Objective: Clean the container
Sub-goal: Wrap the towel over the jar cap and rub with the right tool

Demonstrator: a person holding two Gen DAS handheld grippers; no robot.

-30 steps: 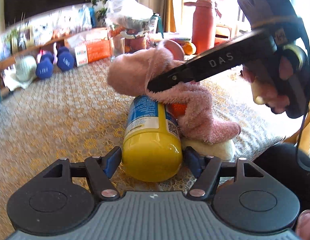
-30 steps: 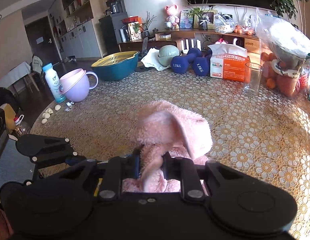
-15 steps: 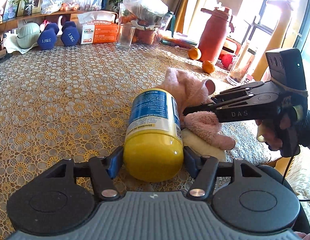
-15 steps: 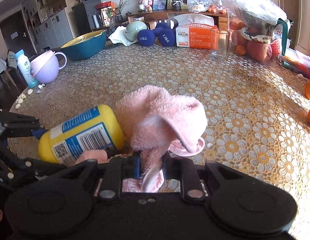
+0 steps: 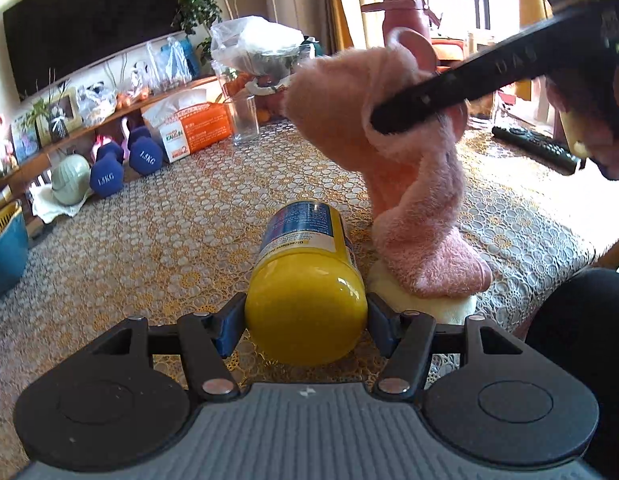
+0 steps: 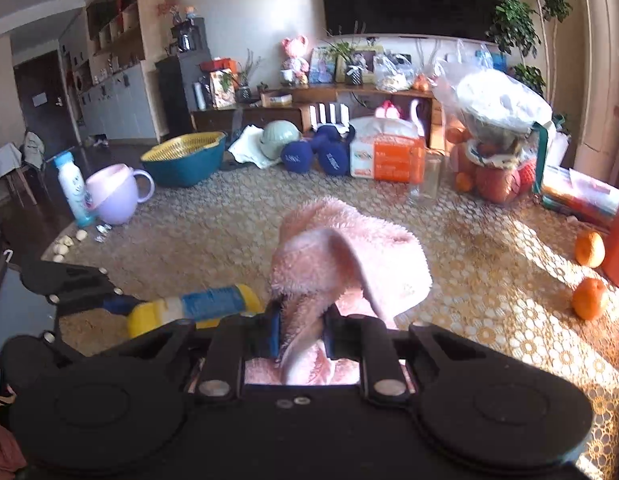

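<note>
- My left tongs (image 5: 306, 322) clamp the yellow container (image 5: 305, 280), lying on its side on the desk (image 5: 157, 240).
- My right tongs (image 6: 299, 330) pinch the pink cloth (image 6: 349, 256), lifted just beside the container.

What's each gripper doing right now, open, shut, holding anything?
Left gripper: shut on the yellow bottle, which lies on its side on the table.
Right gripper: shut on the pink towel, lifted beside the bottle.
</note>
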